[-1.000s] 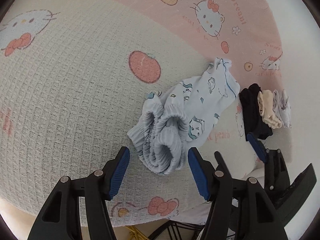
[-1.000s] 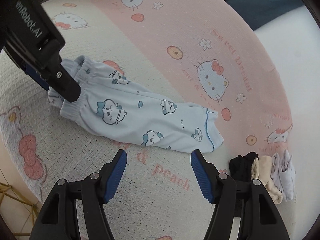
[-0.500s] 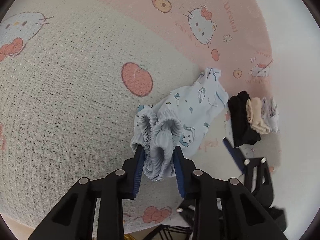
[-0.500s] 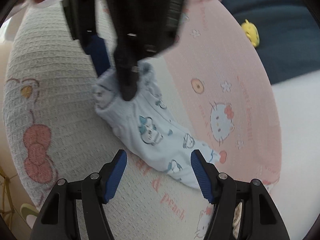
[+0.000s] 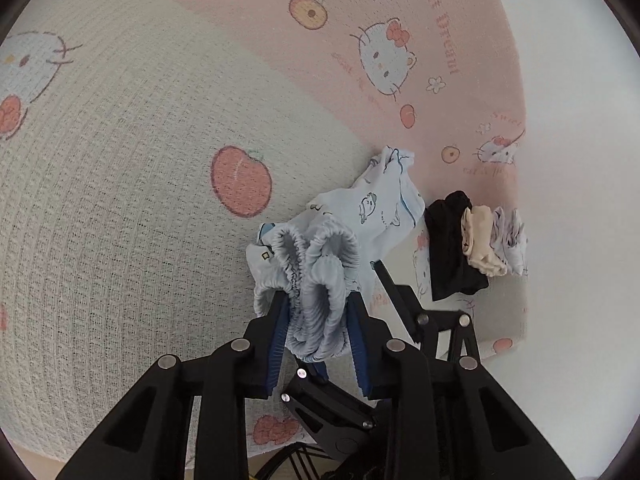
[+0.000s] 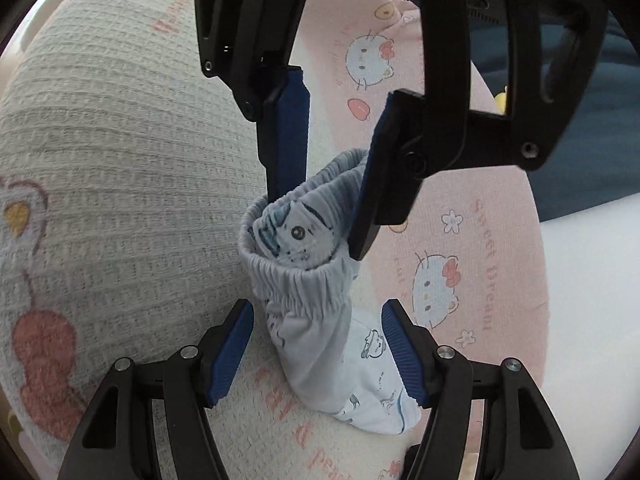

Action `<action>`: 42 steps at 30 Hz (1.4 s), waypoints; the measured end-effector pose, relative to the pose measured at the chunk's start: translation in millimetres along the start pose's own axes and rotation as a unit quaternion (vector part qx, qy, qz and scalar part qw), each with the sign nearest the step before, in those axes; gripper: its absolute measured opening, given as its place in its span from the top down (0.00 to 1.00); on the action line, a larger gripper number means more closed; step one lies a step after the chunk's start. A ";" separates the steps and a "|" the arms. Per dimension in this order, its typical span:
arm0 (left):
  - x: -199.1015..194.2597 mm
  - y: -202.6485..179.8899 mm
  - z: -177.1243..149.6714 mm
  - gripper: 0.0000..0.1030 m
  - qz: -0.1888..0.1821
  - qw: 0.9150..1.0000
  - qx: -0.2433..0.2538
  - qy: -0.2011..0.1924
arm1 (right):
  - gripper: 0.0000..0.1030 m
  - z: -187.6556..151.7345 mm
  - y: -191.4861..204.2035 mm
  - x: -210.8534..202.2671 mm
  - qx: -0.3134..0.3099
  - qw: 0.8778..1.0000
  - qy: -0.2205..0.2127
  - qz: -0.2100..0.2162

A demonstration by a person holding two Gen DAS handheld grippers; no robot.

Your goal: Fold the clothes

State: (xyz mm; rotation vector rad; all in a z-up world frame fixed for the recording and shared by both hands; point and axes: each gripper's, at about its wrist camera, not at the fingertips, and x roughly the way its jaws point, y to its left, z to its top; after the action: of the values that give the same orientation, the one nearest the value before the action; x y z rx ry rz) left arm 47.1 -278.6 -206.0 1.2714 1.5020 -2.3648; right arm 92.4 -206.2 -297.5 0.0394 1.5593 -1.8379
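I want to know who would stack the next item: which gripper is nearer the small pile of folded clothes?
Right. The right gripper reaches in just beside the pile of folded clothes, jaws open around the light blue pants. The left gripper, clamped on their waistband, sits farther back.

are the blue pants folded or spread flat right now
Neither: bunched. The blue pants hang lengthwise from the left tongs, which pinch the gathered waistband; the leg end trails on the blanket.

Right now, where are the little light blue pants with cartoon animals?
The light blue cartoon-print pants are at the middle of both wrist views, waistband pinched in the left gripper, legs trailing on the pink-and-cream cat-print blanket, left of the folded clothes pile.
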 end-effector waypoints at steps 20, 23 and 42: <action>-27.0 -24.3 10.1 0.49 0.108 0.993 0.050 -0.027 | 0.87 -1.7 -37.2 18.9 0.140 0.981 0.024 0.132; -40.0 -32.6 13.0 0.48 0.141 0.985 0.094 -0.037 | 0.87 -6.1 -54.1 12.3 0.184 0.970 0.020 0.155; -17.6 -39.6 -49.7 0.48 0.176 0.891 0.417 0.039 | 0.87 -76.4 -116.3 -22.7 0.412 0.856 0.016 0.312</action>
State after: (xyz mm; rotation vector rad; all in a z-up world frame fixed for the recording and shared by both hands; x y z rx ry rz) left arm 70.7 -225.5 -174.7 1.5903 0.1378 -2.7672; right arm 16.6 -126.8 -209.0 0.8667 0.5401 -1.7972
